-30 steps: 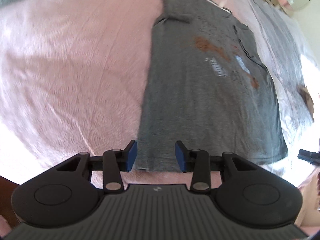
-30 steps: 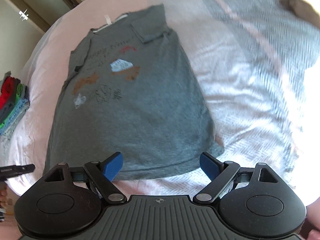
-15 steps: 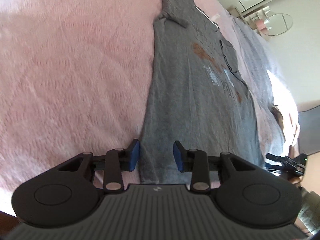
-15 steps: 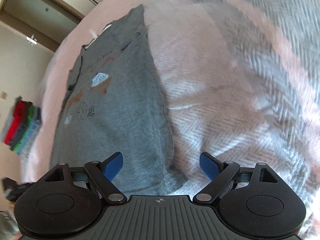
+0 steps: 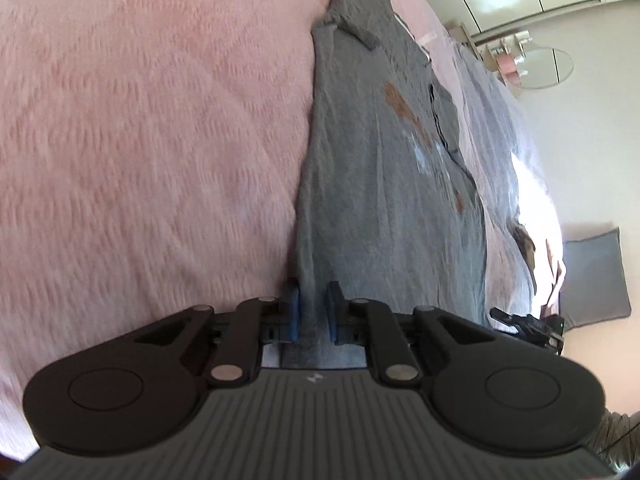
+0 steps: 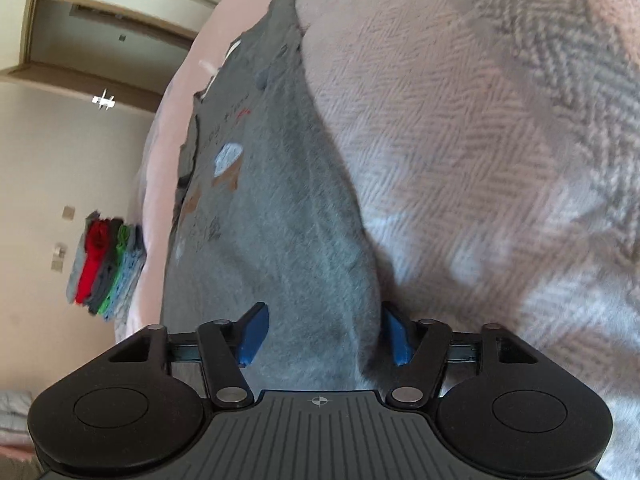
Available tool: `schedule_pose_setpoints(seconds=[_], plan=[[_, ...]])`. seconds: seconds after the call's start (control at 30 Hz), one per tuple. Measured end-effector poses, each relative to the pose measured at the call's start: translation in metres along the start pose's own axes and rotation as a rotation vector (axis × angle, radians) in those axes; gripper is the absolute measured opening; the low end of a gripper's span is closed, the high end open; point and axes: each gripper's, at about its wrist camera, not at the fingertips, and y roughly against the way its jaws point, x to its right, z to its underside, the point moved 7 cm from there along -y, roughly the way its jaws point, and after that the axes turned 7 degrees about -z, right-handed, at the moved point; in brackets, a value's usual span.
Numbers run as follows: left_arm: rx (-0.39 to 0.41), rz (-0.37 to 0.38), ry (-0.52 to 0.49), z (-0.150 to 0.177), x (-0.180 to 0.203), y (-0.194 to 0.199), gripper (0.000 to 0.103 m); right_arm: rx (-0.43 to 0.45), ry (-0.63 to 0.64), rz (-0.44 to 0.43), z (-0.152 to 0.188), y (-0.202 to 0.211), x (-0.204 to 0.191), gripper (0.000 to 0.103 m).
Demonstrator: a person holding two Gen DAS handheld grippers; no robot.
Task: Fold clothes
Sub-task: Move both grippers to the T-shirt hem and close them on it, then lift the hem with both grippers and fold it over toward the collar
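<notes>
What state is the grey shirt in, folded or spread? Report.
Spread lengthwise: the grey shirt lies flat on the bed, print up, sleeves tucked in.

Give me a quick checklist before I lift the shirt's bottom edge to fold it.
1. Left gripper on the hem: ok, jaws closing, with the near left corner of the grey shirt between its pads.
2. Right gripper on the hem: not ok, jaws closing but the pads are not yet on the cloth between them.
3. Bedspread caught in either grip: cannot tell.
4. Shirt lying flat: ok, sleeves already folded in.
5. Fold path clear: ok, the folded clothes stack sits off at the far side.
</notes>
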Motion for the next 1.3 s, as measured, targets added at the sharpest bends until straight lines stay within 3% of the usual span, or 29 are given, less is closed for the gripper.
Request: schedule_pose_setpoints(seconds=[0.03,0.1,0.27,0.47,0.57,0.77,1.0,1.1,1.2,1.3], plan=[[-0.001,-0.007,-0.006,0.002,0.0,0.002,0.001,-0.013,-0.007,0.014,0.003,0.001,0.002,0.012],[0.009,-0.028,-0.053,0.002,0.007,0.004,0.0,-0.011,-0.014,0.032,0.007,0.006,0.002,0.002],[0.083,-0.004,-0.15,-0.009,0.027,0.033,0.0,0.054,0.015,-0.014,0.005,0.029,-0.019,0.001],[0.173,0.005,-0.194,-0.013,0.042,0.086,0.0,0.141,0.025,-0.073,0.006,0.061,-0.052,0.001],[0.19,-0.018,-0.201,-0.009,0.043,0.109,0.0,0.139,0.025,-0.102,0.018,0.071,-0.068,0.001],[0.167,-0.095,-0.141,0.031,0.03,0.151,0.0,0.071,-0.02,-0.115,0.068,0.076,-0.089,0.001],[0.112,-0.137,0.032,0.119,0.024,0.195,0.0,0.001,-0.227,-0.036,0.161,0.109,-0.077,0.001],[0.097,-0.15,0.088,0.14,0.025,0.209,0.0,-0.022,-0.297,0.003,0.186,0.127,-0.073,0.001],[0.119,-0.135,0.089,0.131,0.032,0.211,0.0,-0.031,-0.312,0.003,0.187,0.134,-0.079,0.001],[0.182,-0.094,0.063,0.094,0.044,0.208,0.0,-0.016,-0.264,-0.021,0.162,0.13,-0.093,0.001]])
